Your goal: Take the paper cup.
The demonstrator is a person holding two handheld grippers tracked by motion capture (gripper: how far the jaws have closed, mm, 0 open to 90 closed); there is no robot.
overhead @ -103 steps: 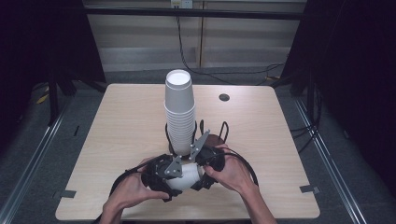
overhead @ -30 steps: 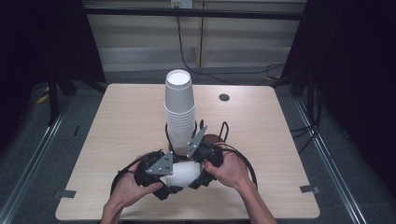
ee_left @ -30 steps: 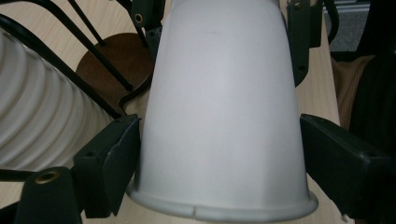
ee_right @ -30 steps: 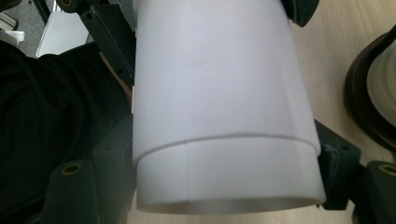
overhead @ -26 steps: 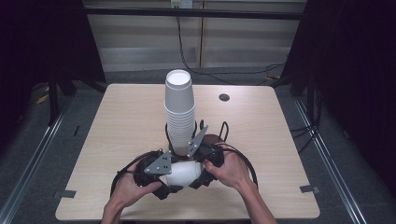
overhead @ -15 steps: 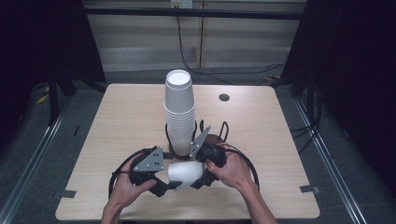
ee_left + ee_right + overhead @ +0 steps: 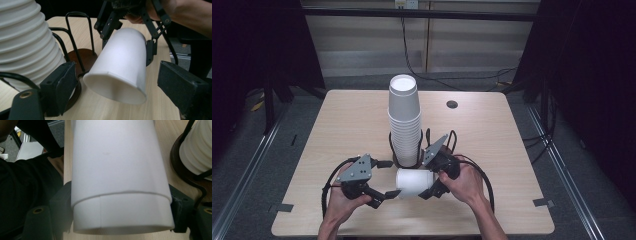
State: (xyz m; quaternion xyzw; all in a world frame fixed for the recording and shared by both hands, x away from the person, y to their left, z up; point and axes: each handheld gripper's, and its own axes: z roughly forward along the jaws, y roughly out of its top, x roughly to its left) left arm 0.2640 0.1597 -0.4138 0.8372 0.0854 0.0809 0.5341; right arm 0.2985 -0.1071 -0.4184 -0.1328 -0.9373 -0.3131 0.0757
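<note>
A single white paper cup (image 7: 413,183) lies on its side just above the table, in front of a tall stack of white cups (image 7: 403,117) in a black wire holder (image 7: 393,150). My right gripper (image 7: 426,181) is shut on this cup; in the right gripper view the cup (image 7: 117,170) sits between the pads (image 7: 59,203), and a seam line crosses it near its close end. My left gripper (image 7: 391,179) is open at the cup's left end. In the left gripper view its pads (image 7: 61,85) stand wide on either side of the cup's end (image 7: 117,82) without touching it.
The wooden table (image 7: 337,125) carries a small dark round spot (image 7: 452,104) at the back right. The stack (image 7: 20,42) and the holder's wire loops (image 7: 77,32) are close behind both grippers. Cables loop on the table beside each hand.
My left gripper has drawn back to the left, away from the cup's end. The cup and my right gripper have stayed where they were.
</note>
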